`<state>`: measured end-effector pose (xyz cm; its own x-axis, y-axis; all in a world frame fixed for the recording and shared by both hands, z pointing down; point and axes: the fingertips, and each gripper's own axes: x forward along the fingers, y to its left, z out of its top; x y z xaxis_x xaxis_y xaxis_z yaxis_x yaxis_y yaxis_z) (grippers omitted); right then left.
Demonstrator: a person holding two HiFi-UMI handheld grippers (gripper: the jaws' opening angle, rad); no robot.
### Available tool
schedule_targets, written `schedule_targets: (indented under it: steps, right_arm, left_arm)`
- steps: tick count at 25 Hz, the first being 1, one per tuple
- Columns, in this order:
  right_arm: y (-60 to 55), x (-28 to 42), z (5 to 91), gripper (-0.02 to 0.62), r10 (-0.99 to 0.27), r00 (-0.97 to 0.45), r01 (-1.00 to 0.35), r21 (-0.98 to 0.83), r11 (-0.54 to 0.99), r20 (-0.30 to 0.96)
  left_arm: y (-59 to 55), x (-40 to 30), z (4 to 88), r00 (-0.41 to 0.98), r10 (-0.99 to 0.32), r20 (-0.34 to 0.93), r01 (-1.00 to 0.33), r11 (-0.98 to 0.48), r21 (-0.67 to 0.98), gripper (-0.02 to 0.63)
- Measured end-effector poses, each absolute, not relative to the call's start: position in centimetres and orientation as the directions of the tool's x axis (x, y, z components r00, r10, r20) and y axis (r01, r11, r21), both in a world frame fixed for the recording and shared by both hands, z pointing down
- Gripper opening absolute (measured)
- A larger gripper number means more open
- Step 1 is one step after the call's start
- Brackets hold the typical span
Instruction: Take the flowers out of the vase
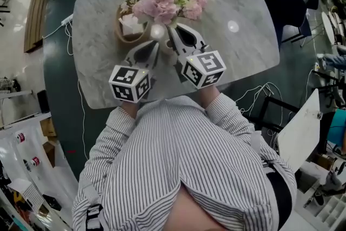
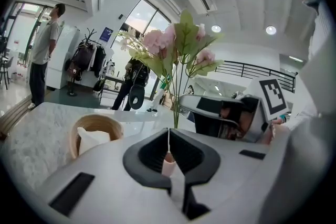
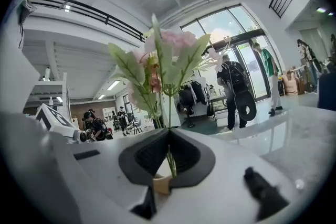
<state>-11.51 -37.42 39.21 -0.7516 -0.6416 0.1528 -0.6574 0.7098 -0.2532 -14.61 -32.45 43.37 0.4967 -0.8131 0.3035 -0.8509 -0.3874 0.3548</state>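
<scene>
A bunch of pink flowers [image 1: 165, 0] with green leaves stands over the middle of the marble table [image 1: 243, 57]. Both grippers point at its base from my side. My left gripper [image 1: 157, 45] is shut; in the left gripper view the thin green stems [image 2: 176, 113] rise straight from its closed tips [image 2: 169, 131]. My right gripper [image 1: 172, 30] is shut on the stems, which run down between its pads [image 3: 169, 131] in the right gripper view, the blooms [image 3: 168, 44] above. The vase is hidden under the flowers and grippers.
A round wicker basket [image 1: 125, 35] with white tissue sits just left of the flowers, close to my left gripper. A dark chair [image 1: 292, 8] stands at the table's right end. People [image 2: 44, 55] stand far off in the room.
</scene>
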Motion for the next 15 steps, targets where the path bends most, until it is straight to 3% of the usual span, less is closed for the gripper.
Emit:
schedule_targets:
  steps: [15]
  right_arm:
    - [-35.6,-10.4,35.7,0.017,-0.626,-0.776,-0.613,-0.330,0.718,0.079]
  left_arm:
    - [-32.0,-15.5,39.8,0.476,-0.852,0.218,-0.857,-0.394,0.333,0.018]
